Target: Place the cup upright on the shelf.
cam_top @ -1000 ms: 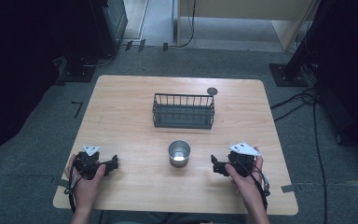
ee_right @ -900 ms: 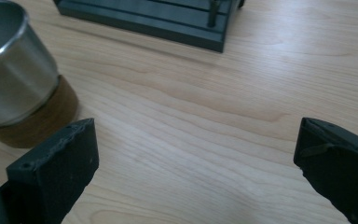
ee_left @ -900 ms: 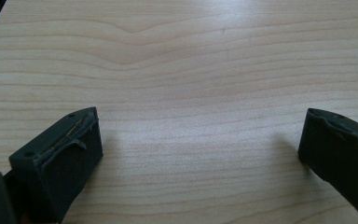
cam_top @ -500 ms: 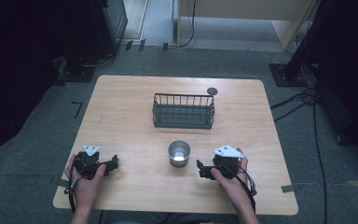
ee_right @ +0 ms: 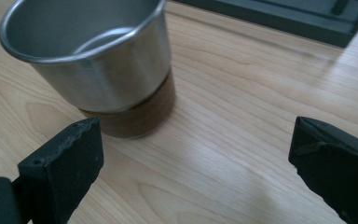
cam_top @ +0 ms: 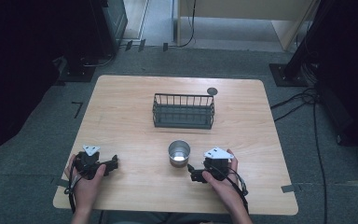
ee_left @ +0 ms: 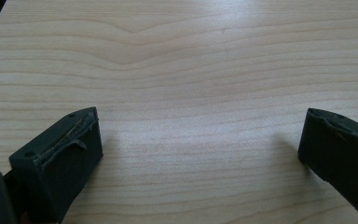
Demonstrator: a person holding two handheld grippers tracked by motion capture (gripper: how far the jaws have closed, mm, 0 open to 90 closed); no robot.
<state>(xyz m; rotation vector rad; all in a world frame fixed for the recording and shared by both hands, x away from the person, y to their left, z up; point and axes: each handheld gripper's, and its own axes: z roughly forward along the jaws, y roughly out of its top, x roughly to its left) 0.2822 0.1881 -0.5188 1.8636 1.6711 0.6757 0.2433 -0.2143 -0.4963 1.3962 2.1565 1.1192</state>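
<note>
Both forearms enter from 6 o'clock. The left gripper rests low, its fingers wide apart, pointing to 3 o'clock. The right gripper points toward 9 o'clock, jaws apart after closing slightly, gripping nothing.

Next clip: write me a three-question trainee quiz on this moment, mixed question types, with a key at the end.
1. True or false: the right gripper is clamped on the metal cup.
2. Which thing lies farthest from the person? A) the wire basket B) the small dark disc C) the metal cup
3. Fill in: the left gripper has only bare ____ between its jaws.

Key
1. False. In the right gripper view its jaws stand apart and the cup sits ahead of them, nearer one jaw, untouched.
2. B. The disc lies beyond the basket's far right corner.
3. Table: pale wood, nothing else.
</note>
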